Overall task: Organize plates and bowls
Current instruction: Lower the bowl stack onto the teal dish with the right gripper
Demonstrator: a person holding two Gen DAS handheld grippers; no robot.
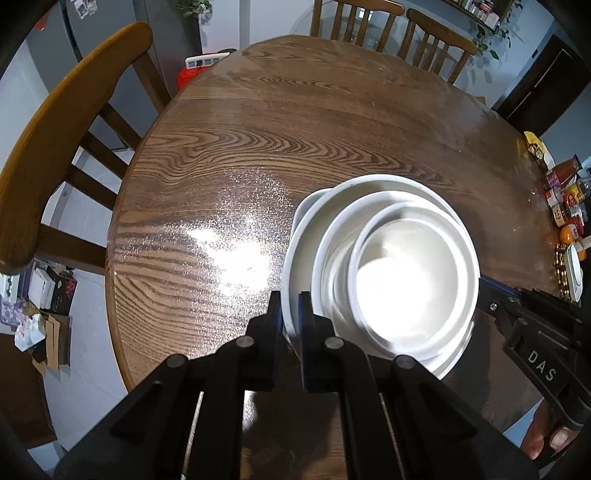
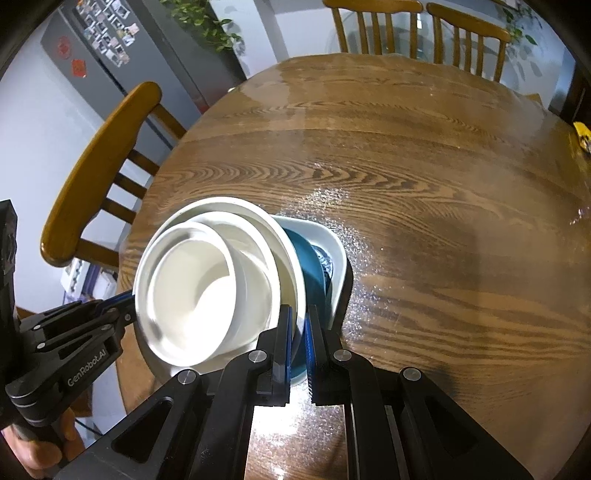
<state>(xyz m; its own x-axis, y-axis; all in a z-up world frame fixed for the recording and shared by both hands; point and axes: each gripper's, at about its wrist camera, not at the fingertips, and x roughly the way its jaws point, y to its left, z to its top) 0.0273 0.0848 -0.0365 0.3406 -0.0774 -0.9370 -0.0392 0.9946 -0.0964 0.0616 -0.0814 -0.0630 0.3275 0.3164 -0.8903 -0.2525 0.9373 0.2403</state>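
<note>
On the near part of the round wooden desk (image 1: 258,147), a nested stack of white dishes is gripped from both sides. Stack make-up: wide white plate (image 1: 295,258) outermost, white bowl (image 1: 332,258) inside it, smaller white bowl (image 1: 410,273) innermost. Right wrist view also shows a teal dish (image 2: 310,269) and a patterned piece (image 2: 327,262) behind the plate, all resting in a white tray (image 2: 334,240).

Left gripper (image 1: 290,306): nearly closed, narrow gap, pinching the plate rim at its left edge. Right gripper (image 2: 299,325): also nearly closed, clamped on the plate rim; whether the teal dish edge sits between the fingers too, can't tell. Stack appears tilted toward the cameras; whether it's lifted clear of the desk can't be judged.

Risks, est.:
- Inner bowls are loose, held by nesting only. More tilt = bowls slide out and break.
- Rim-only pinch on glazed ware = low friction; uneven lift btwn the two grippers could twist the plate free.
- If the teal dish is caught, it may drag w/ the stack and tip the tray.

Surface: glossy wood grain w/ clear cover, strong glare. Room: wooden chairs (image 1: 66,129) around the desk, condiment bottles (image 1: 565,188) at its right edge, fridge (image 2: 107,55) w/ photos, trailing plant (image 2: 207,26).
</note>
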